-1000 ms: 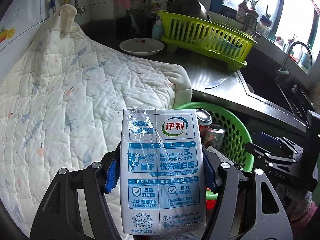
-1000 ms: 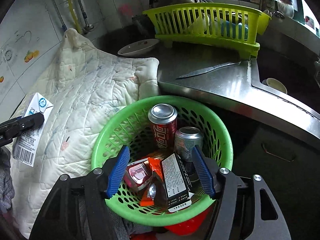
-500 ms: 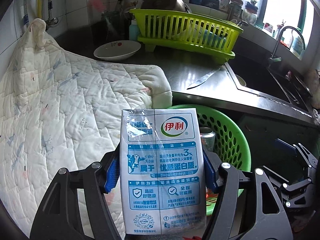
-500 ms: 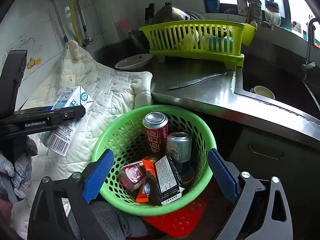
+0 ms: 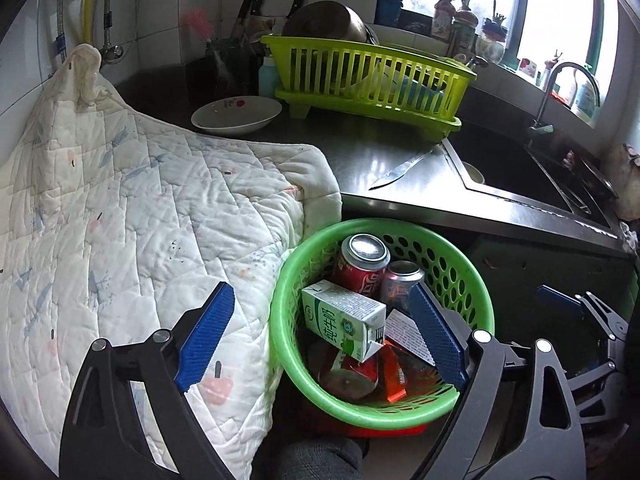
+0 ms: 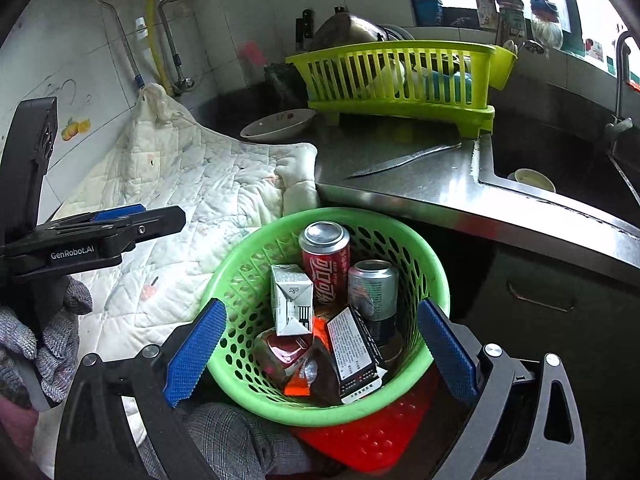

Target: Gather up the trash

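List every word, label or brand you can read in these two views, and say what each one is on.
"GenRobot.AI": white lettering on the left gripper body.
"纯牛奶": green characters on the milk carton lying in the green basket.
"可口可乐": white script on the red cola can.
Small print on the black-and-white packet: too small to read.
Silver can label: blurred.

Beyond the left gripper (image 5: 320, 332), the carton (image 5: 344, 320) hides the lower can (image 5: 362, 268) and the wrappers under it. The basket (image 6: 424, 248) bottom is covered. The quilt (image 5: 120, 220) is cut off leftward. Carton print is unreadable.
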